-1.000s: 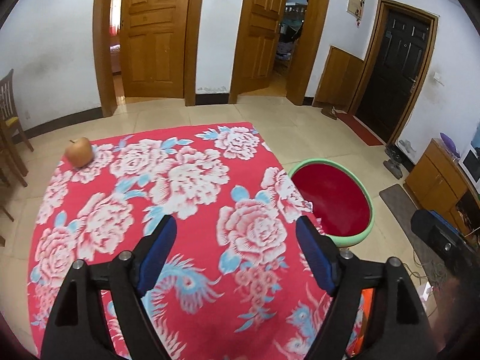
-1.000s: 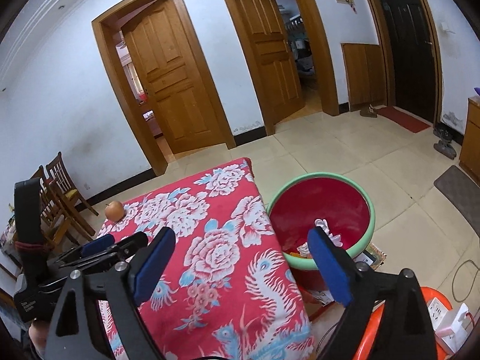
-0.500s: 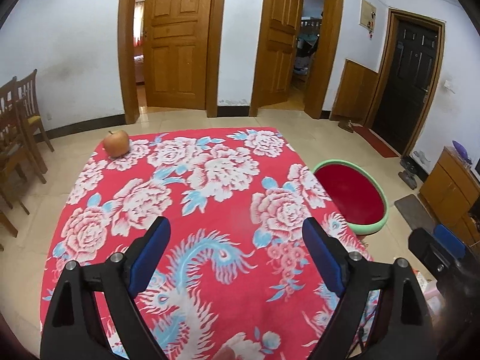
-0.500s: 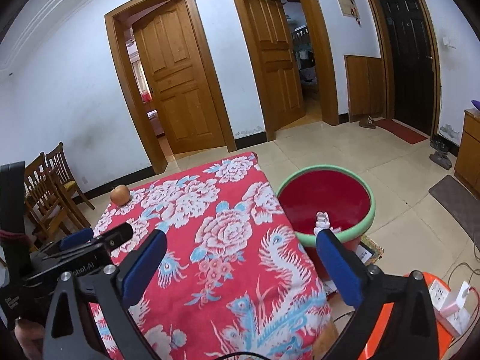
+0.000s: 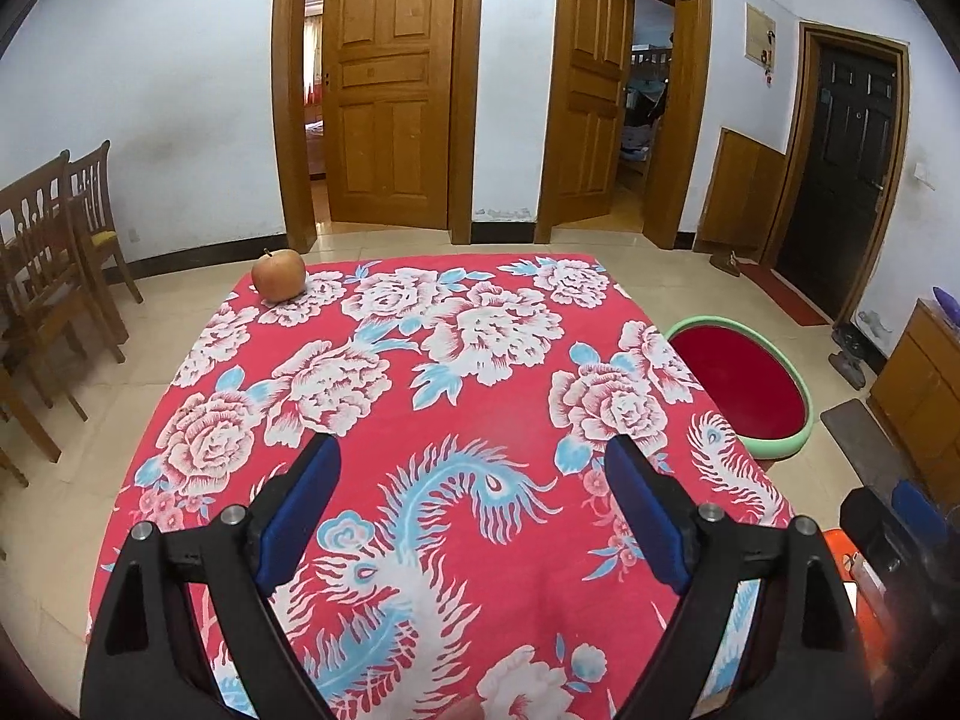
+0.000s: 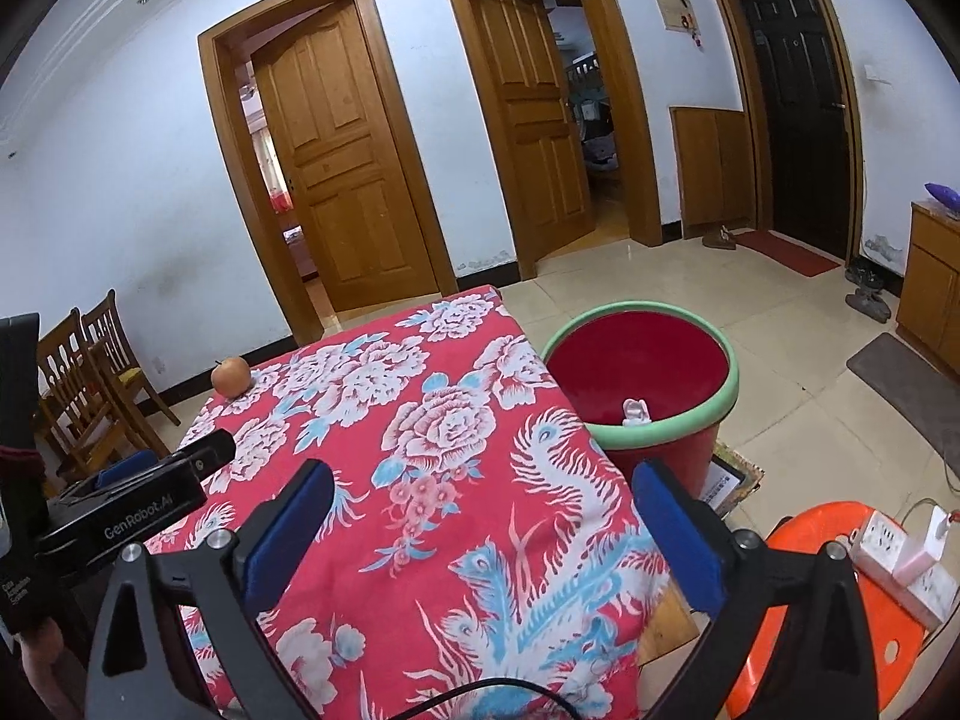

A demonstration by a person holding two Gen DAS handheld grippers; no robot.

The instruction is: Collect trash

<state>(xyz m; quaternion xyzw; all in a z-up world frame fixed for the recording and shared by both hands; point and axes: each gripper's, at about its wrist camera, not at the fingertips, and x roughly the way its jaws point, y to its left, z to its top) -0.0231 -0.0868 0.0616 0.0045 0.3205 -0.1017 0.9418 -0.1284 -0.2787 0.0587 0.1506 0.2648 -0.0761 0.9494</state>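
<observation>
1. The table, under a red floral cloth (image 5: 456, 360), spreads beneath and ahead of both grippers.
2. The red bin with a green rim (image 6: 642, 384) stands upright, mouth up, right of the right gripper (image 6: 480, 516); white crumpled trash (image 6: 635, 411) lies inside.
3. The left gripper (image 5: 471, 498) and the right one both gape wide, holding nothing.
4. An apple (image 5: 278, 275) sits far ahead-left, stem up.

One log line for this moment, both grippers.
left gripper: open, empty | right gripper: open, empty | apple: far table corner | bin: beside table, holds white scrap
</observation>
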